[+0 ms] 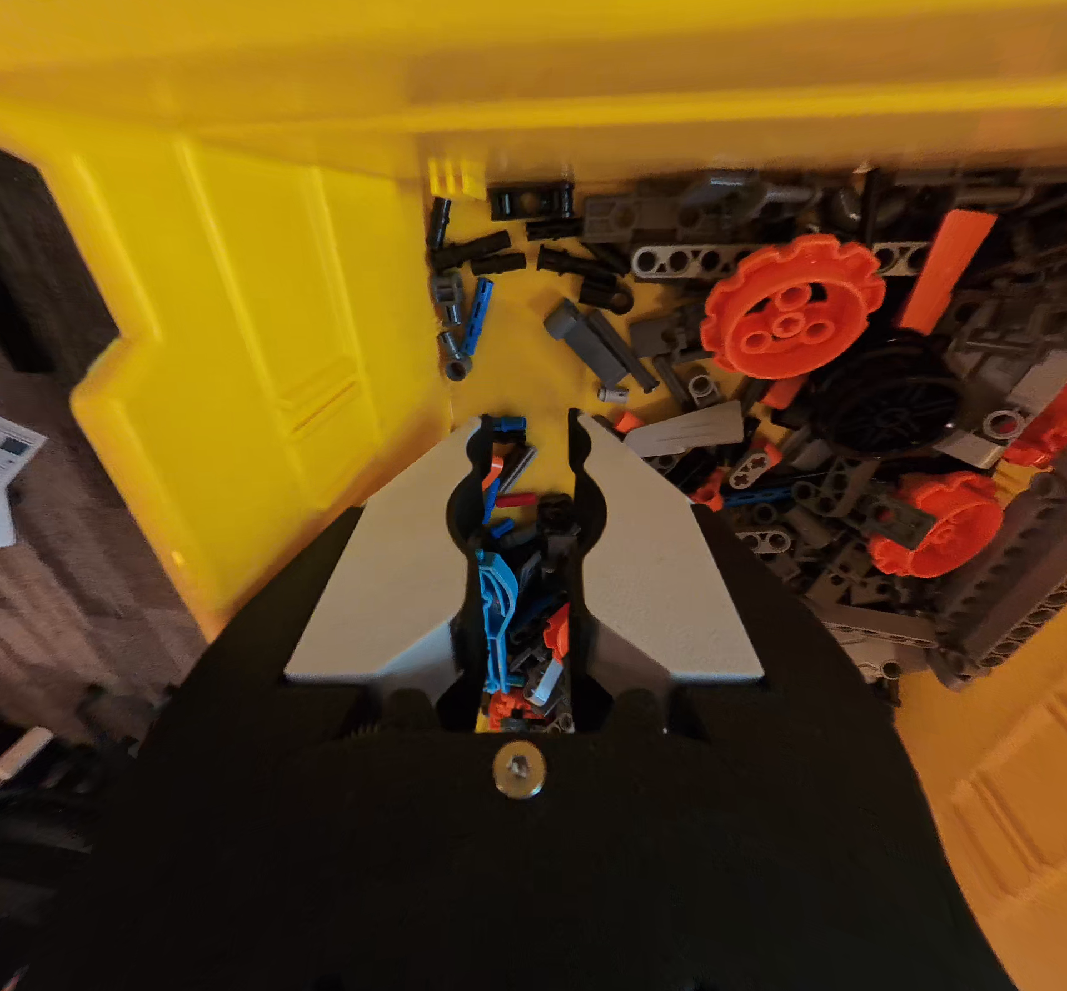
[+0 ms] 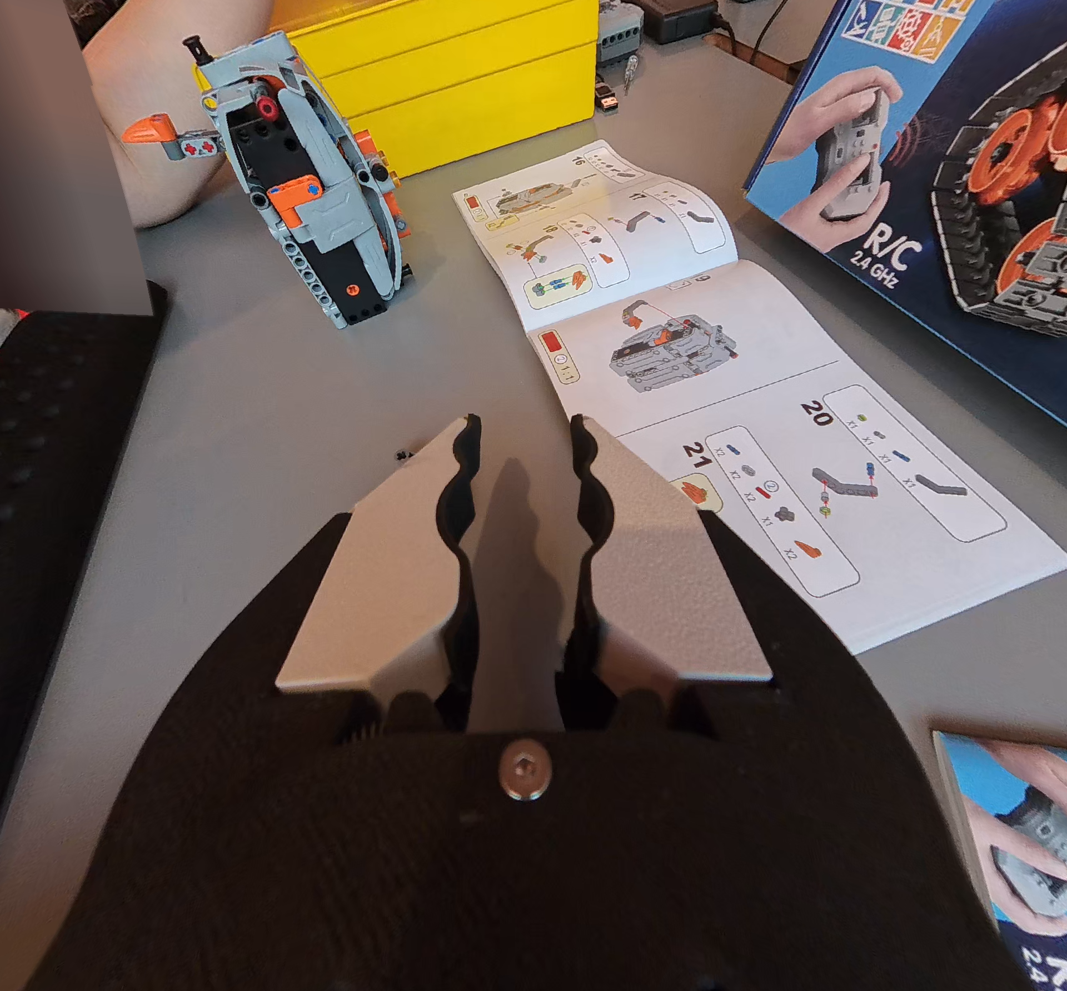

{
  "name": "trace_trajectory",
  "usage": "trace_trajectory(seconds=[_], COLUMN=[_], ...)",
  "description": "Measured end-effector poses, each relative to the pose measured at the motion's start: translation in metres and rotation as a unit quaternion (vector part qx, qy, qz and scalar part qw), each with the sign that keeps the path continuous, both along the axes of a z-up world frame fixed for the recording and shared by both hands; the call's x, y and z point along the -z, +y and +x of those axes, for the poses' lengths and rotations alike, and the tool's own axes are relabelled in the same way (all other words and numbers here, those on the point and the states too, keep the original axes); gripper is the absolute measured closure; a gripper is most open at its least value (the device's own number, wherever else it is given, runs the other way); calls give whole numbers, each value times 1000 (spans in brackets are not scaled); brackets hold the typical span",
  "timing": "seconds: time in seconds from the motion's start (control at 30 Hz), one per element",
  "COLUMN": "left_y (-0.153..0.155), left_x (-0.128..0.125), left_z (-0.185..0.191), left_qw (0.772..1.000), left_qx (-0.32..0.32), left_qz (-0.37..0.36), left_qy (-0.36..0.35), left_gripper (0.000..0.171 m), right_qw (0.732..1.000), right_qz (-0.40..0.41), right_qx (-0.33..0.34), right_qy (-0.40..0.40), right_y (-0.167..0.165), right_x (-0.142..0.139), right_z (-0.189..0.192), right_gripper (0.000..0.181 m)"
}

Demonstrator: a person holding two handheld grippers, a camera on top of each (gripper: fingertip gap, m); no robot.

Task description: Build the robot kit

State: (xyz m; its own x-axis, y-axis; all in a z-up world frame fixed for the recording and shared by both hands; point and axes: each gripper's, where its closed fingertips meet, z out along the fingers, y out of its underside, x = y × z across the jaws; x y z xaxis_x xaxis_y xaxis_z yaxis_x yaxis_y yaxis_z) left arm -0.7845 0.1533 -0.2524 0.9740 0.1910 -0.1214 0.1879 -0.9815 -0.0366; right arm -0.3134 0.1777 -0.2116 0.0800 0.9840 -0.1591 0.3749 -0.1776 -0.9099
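Grey surface (image 2: 277, 444) carried a yellow bin (image 2: 462, 63), a half-built model (image 2: 312, 184) and an open booklet (image 2: 722, 386). Left tongs (image 1: 525, 426) hung released over loose bricks (image 1: 808, 386) inside the bin; right tongs (image 2: 525, 426) hovered released, empty, near the booklet.

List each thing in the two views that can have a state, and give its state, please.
left gripper: open, empty, over the loose parts in the bin
right gripper: open, empty, above the table
yellow bin: open on top, holds loose building parts
instruction booklet: open, lying flat on the table
part-built model: standing upright, beside the bin
blue box: standing upright, at the right
orange wheel: lying loose in the bin
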Motion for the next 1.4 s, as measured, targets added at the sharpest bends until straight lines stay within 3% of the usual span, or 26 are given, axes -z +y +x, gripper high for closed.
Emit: trace_trajectory(seconds=[0.53, 0.73, 0.9, 1.1, 1.23, 1.33, 1.4], left_y=[0, 3, 7, 4, 9, 20, 25], left_x=[7, 7, 8, 5, -20, -65, -102], left_z=[3, 1, 6, 5, 24, 84, 136], left_qw=[1000, 1000, 999, 999, 997, 978, 948], left_qx=[-12, 15, 27, 34, 47, 113, 195], left_qz=[3, 1, 10, 1, 43, 129, 196], left_qy=[-16, 0, -19, -11, -36, -122, -159], left_gripper=[157, 153, 168, 168, 168, 168, 168], right_qw=[1000, 1000, 1000, 1000, 1000, 1000, 1000], right_qz=[0, 0, -1, -2, -2, -1, 10], right_qx=[0, 0, 0, 1, 1, 4, 9], right_qy=[-1, -1, -1, -1, -1, 3, 13], right_y=[0, 0, 0, 0, 0, 2, 3], right_x=[0, 1, 0, 1, 1, -1, -6], right_z=[0, 0, 0, 0, 0, 0, 2], right_gripper=[150, 150, 150, 150, 150, 150, 150])
